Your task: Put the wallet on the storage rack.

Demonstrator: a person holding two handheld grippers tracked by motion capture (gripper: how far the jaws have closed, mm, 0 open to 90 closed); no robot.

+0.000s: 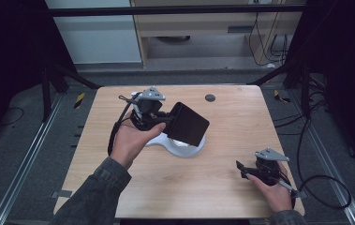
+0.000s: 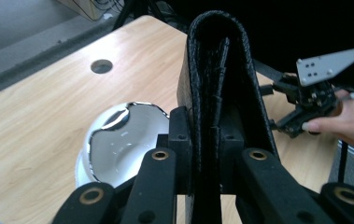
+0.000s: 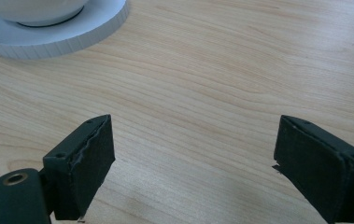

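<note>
A black folded leather wallet (image 1: 189,124) hangs above the middle of the table, held upright on its edge. My left gripper (image 1: 169,119) is shut on it, and in the left gripper view its two jaws pinch the wallet (image 2: 216,70) at its lower end. Under the wallet a white rounded stand with a shiny mirror-like top (image 1: 184,149) rests on the wood. Part of that stand (image 3: 62,37) shows at the top left of the right gripper view. My right gripper (image 1: 240,168) lies low near the table's front right corner, open, with bare wood between its jaws (image 3: 193,158).
The wooden table (image 1: 231,140) has a round dark cable hole (image 1: 210,98) near its far edge. Black frame legs and cables stand on the grey floor around it. A cable loops on the floor at the right (image 1: 325,187).
</note>
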